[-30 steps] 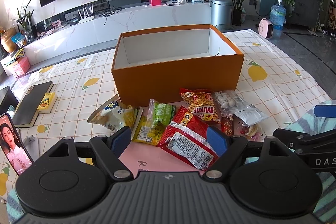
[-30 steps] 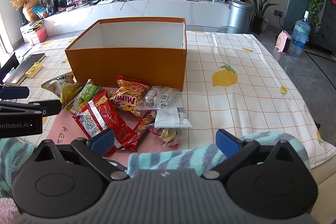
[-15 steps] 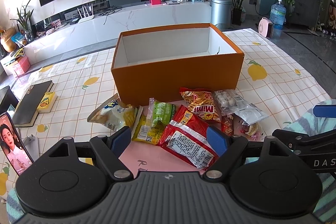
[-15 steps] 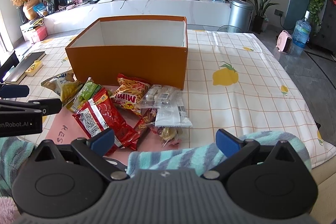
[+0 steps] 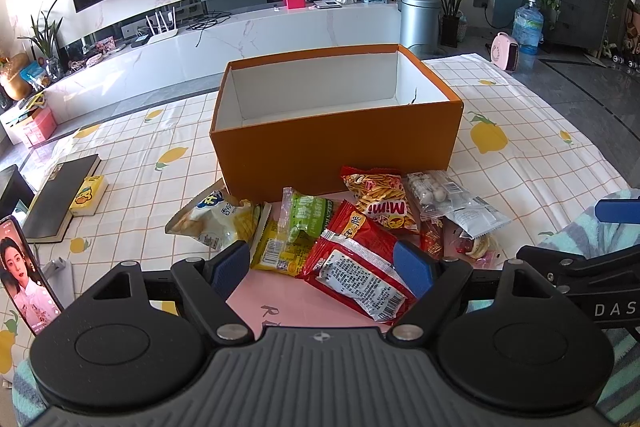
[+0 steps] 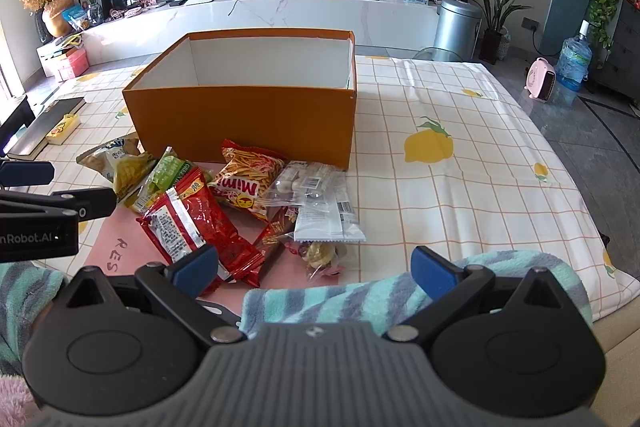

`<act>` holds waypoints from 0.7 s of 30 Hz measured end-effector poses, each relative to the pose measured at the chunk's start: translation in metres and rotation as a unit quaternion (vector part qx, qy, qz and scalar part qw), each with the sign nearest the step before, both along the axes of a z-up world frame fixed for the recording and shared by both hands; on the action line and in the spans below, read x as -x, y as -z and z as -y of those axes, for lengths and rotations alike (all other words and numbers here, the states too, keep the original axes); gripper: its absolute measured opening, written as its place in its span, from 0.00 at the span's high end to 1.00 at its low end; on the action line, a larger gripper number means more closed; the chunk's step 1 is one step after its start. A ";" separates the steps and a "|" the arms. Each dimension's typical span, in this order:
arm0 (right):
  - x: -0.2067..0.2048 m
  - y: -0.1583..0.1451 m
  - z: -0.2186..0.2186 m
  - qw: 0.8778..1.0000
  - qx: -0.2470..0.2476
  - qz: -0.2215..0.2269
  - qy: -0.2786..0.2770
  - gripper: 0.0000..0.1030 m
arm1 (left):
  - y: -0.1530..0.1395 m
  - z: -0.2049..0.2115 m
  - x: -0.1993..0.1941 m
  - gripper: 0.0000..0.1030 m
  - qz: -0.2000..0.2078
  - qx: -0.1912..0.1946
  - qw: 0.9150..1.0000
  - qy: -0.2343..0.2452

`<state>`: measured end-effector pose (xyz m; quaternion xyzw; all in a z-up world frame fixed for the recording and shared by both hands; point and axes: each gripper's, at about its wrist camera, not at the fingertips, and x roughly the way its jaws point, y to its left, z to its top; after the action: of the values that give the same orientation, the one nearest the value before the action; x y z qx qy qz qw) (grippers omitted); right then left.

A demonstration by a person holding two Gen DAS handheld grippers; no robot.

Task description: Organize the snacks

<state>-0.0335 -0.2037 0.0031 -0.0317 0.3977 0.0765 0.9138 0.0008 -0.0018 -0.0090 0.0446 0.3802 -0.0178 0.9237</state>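
Observation:
An empty orange box (image 5: 336,143) with a white inside stands open on the lemon-print tablecloth; it also shows in the right wrist view (image 6: 244,123). Several snack packets lie in front of it: a red packet (image 5: 356,259) (image 6: 192,223), a "Mimi" bag (image 5: 380,201) (image 6: 248,179), a green packet (image 5: 308,215), a pale chip bag (image 5: 212,219) and clear wrapped sweets (image 5: 436,191) (image 6: 312,187). My left gripper (image 5: 322,267) is open just short of the red packet. My right gripper (image 6: 316,269) is open over a striped towel (image 6: 340,299), short of the pile.
A dark book (image 5: 60,195) with a yellow pack (image 5: 88,195) lies at the left, beside a phone (image 5: 24,275) on a stand. A pink sheet (image 5: 256,299) lies under the snacks. The table's right edge (image 6: 592,195) drops to the floor.
Both grippers have edged slightly towards the snack pile. Nothing on the table has moved.

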 end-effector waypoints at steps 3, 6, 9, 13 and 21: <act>0.000 0.000 0.000 1.000 0.000 0.000 0.000 0.04 | 0.000 0.001 0.000 0.07 -0.002 0.000 1.000 0.001; -0.001 0.002 0.001 1.000 -0.001 -0.003 0.002 0.04 | 0.000 0.002 -0.001 0.07 -0.003 0.000 1.000 0.003; -0.003 0.004 0.003 1.000 -0.002 -0.005 0.001 0.04 | -0.001 0.000 -0.002 0.07 -0.006 0.008 1.000 0.009; -0.007 0.008 0.003 1.000 -0.004 -0.003 -0.003 0.04 | -0.001 -0.008 -0.008 0.18 -0.010 0.028 1.000 0.010; -0.029 0.024 0.003 1.000 -0.009 -0.019 -0.004 0.29 | 0.013 -0.018 -0.028 0.42 -0.047 0.094 0.994 0.019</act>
<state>-0.0048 -0.2063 -0.0205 -0.0241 0.4138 0.0844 0.9061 0.0288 0.0164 -0.0225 -0.0358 0.4187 -0.0734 0.9044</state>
